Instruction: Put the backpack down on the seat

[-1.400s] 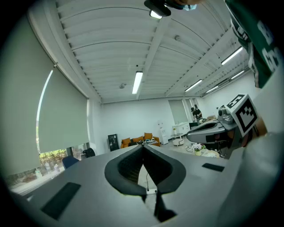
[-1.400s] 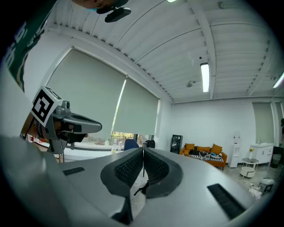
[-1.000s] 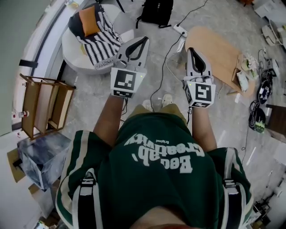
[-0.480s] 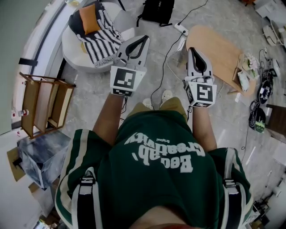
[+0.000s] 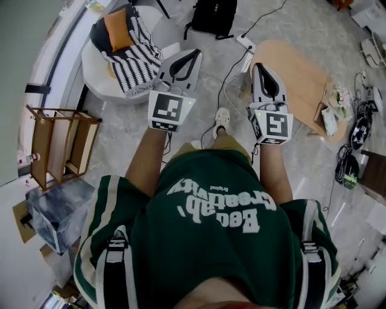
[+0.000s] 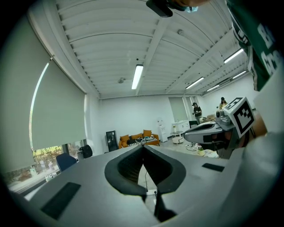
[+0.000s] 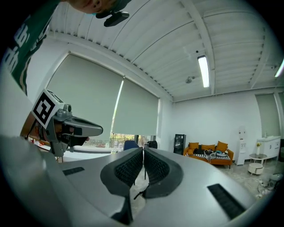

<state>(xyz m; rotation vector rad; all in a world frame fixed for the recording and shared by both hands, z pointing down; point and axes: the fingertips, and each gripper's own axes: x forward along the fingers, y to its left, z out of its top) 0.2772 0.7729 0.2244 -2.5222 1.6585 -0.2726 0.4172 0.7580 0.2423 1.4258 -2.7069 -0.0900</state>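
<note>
Two jaw pairs pressed together, empty: your left gripper (image 5: 194, 55) and right gripper (image 5: 259, 67). Black backpack (image 5: 212, 15), top centre, probably soft and saggy; take a strap.

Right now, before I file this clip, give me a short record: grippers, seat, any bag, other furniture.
left gripper: jaws shut, nothing between them
right gripper: jaws shut, nothing between them
seat: round, white, holding a striped blanket and an orange cushion
black bag: on the floor, apart from the seat
shoulder straps: over both of the person's shoulders
table: wooden, at the right
</note>
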